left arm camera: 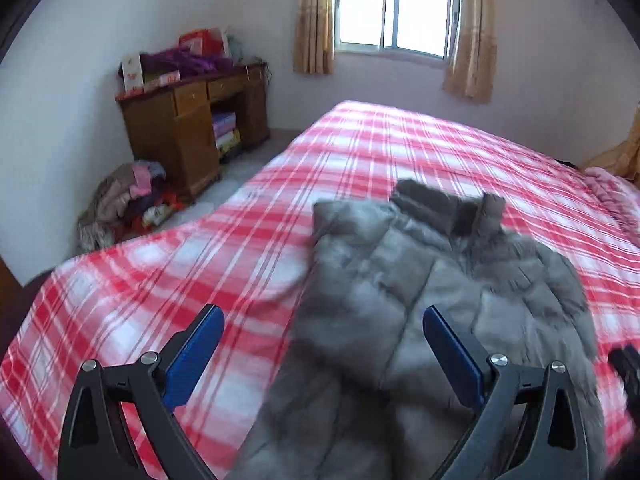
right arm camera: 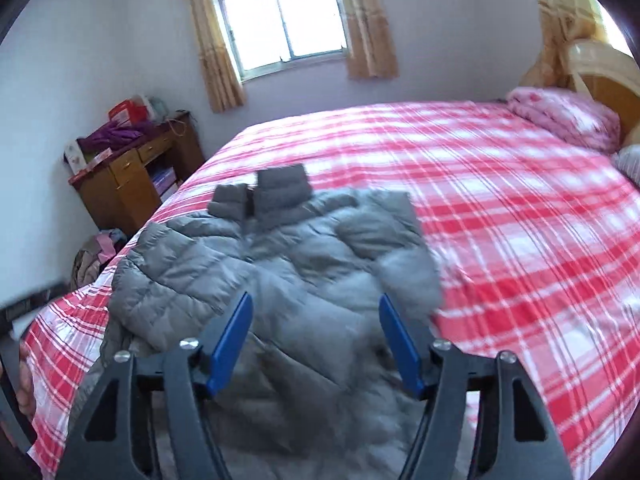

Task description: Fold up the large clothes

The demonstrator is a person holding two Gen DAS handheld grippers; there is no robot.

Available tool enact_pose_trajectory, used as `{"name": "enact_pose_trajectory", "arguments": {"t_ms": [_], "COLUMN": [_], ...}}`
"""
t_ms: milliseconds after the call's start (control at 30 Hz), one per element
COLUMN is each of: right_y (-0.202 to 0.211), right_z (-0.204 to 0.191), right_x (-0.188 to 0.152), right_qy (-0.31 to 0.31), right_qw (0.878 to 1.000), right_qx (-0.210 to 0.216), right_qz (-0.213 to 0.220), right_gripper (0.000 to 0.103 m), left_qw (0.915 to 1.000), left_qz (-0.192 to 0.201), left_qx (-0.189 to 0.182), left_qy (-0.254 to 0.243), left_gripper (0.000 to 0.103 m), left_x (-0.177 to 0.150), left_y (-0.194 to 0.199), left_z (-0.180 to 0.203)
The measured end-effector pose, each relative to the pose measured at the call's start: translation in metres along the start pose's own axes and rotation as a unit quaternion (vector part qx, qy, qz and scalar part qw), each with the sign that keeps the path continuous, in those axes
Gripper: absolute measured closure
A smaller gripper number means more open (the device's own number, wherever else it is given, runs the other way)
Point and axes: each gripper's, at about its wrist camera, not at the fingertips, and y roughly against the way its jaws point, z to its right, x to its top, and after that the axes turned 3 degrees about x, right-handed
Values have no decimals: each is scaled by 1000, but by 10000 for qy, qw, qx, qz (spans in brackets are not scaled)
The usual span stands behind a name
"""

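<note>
**Mia:** Since the bed (right arm camera: 500, 216) is the biggest thing, let's start with it. It has a red and white check sheet, and the grey puffy jacket (right arm camera: 288, 256) lies flat on it, near the edge closest to us.

**Ben:** Which way does the jacket point?

**Mia:** Its long way runs straight away from the tongs. The collar (right arm camera: 280, 188) is at the far end, toward the window. The bottom part comes down to us and goes under both tools.

**Ben:** Is it folded at all?

**Mia:** I think the sleeves are tucked in over the front, but the pictures are blurry, so I'm not sure.

**Ben:** Which tongs are nearer?

**Mia:** The right gripper (right arm camera: 316, 312) hangs right over the middle of the jacket. The left gripper (left arm camera: 322, 324) sits over the jacket's left edge (left arm camera: 308, 280), half over the sheet.

**Ben:** Are they holding anything?

**Mia:** No. Both are spread wide, with nothing between the blue pads (left arm camera: 192, 356).

**Ben:** So what comes next?

**Mia:** My guess is each one grabs the near end and lifts it up toward the collar.
</note>
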Motion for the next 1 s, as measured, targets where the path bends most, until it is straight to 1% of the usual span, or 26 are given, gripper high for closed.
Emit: {"name": "enact_pose_trajectory", "arguments": {"t_ms": [33,100,133,200,267,333,367,400,467,600,667,767,1000], "right_y": [-6,-25,-33,-53,-72,-92,-101,-106,-110,-119,-122,-122,-126], "right_z": [-7,-20,-25,-32,-31,-25,-22,-20,-20,-17,-15,-15,-20], "right_x": [0,-1,-3,-7,-12,-19,-24,-30,-38,-42,-42,-44,-47], "right_qy": [46,48,106,254,212,141,157,202,314,270,254,248,393], "right_qw": [10000,9999,9998,9995,9992,9984,9978,9976,9974,9960,9953,9948,9929], "right_qx": [-10,108,93,-50,-71,-121,-149,-178,-209,-202,-199,-212,-389], "right_qz": [-12,-74,-103,-187,-337,-527,-627,-641,-608,-831,-915,-962,-1049], "right_gripper": [35,35,35,35,35,35,35,35,34,34,33,33,32], "left_qw": [10000,9996,9993,9980,9958,9953,9958,9955,9952,9948,9945,9945,9944], "left_qz": [8,-154,-272,-549,-723,-824,-855,-925,-951,-979,-988,-987,-977], "left_qx": [94,227,259,322,525,472,317,177,95,294,337,359,397], "left_qy": [-18,-6,2,-62,-194,-179,-37,121,229,43,9,-11,-44], "left_gripper": [3,3,3,3,3,3,3,3,3,1,1,1,1], "left_x": [1,-5,-10,-25,-40,-51,-55,-55,-56,-57,-57,-58,-59], "left_y": [-12,-43,-55,-83,-107,-121,-126,-129,-132,-133,-134,-134,-134], "left_z": [9,24,27,35,39,35,31,26,23,31,33,33,33]}}
